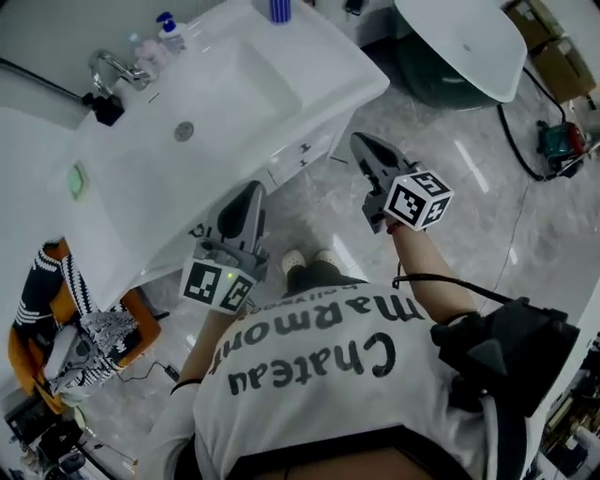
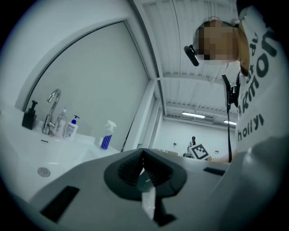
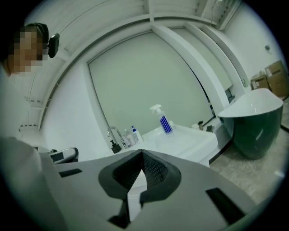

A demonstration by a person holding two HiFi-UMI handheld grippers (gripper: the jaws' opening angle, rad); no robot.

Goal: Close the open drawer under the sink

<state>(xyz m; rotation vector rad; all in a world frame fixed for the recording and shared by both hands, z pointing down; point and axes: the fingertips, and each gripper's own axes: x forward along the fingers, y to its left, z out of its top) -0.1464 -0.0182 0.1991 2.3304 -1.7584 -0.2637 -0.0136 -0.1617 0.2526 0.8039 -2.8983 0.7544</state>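
The white sink vanity [image 1: 309,75] fills the upper left of the head view. Its drawer fronts [image 1: 305,150] show as a narrow white strip under the counter edge, and none of them visibly sticks out. My left gripper [image 1: 253,189] is held up in front of the vanity, just off the counter edge, jaws together and empty. My right gripper [image 1: 359,141] hovers to the right of the vanity's corner, above the floor, also shut on nothing. In the left gripper view the tips [image 2: 143,151] meet. The right gripper [image 3: 142,153] points over the counter, tips closed.
On the counter stand a faucet [image 1: 112,70], a pump bottle [image 1: 171,28] and a blue spray bottle [image 3: 163,119]. A green-and-white tub [image 1: 464,42] stands at the right, with a cable and a red tool [image 1: 561,141] on the marble floor. An orange seat with clutter [image 1: 56,328] sits at the left.
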